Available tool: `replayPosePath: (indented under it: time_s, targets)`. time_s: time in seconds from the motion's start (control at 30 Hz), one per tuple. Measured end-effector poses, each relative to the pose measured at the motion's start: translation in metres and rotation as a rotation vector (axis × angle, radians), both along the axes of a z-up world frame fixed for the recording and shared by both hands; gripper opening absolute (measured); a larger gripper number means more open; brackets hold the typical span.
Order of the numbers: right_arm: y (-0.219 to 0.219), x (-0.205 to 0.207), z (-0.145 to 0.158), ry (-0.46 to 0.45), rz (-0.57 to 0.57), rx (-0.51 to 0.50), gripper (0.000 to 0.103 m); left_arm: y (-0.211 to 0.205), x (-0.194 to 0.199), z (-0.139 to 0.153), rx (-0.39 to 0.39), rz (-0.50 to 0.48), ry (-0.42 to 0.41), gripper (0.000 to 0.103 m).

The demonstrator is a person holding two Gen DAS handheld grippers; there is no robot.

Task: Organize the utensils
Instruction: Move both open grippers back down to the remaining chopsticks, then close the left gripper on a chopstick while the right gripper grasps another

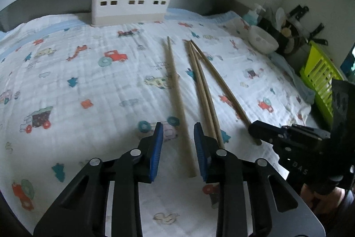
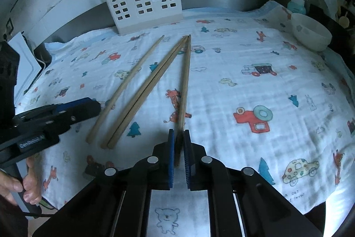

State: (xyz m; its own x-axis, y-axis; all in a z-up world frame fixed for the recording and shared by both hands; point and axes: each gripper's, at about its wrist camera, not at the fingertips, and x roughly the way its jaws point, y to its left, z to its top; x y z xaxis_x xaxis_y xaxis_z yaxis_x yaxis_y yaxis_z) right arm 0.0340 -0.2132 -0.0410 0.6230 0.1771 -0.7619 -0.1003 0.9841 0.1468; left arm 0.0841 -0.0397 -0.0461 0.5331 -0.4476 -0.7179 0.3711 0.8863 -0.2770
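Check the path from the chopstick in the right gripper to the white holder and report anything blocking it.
Nothing visible blocks it. The right gripper pinches the rightmost chopstick; between it and the holder lies only open cloth. The other chopsticks lie left of that line.

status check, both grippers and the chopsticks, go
Left gripper open, straddling one loose chopstick. Right gripper shut on rightmost chopstick. Pair on cloth between. Holder path clear.

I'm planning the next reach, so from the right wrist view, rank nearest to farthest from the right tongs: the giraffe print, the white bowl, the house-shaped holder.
1. Giraffe print, just ahead of the right tongs.
2. White bowl, far right.
3. House-shaped holder, back centre-left; close to the bowl's rank.
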Motion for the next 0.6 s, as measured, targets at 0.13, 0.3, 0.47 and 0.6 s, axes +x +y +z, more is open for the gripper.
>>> replayPosePath:
  time_s: [0.13,0.3,0.47,0.6]
  targets:
    - [-0.001,-0.002,0.0,-0.01,0.017,0.001,0.008,-0.009,0.0,-0.005,0.04,0.002,0.008,0.021]
    - [-0.001,-0.004,-0.001,-0.021,0.03,0.001,0.008,-0.012,0.001,-0.006,0.082,0.019,-0.002,0.014]
    - [0.001,-0.004,-0.001,-0.037,0.04,-0.002,0.008,-0.023,-0.002,-0.006,0.15,0.031,-0.025,0.013]
    - [0.001,-0.005,-0.002,-0.045,0.047,-0.001,0.008,-0.026,-0.003,-0.006,0.174,0.032,-0.04,0.013]
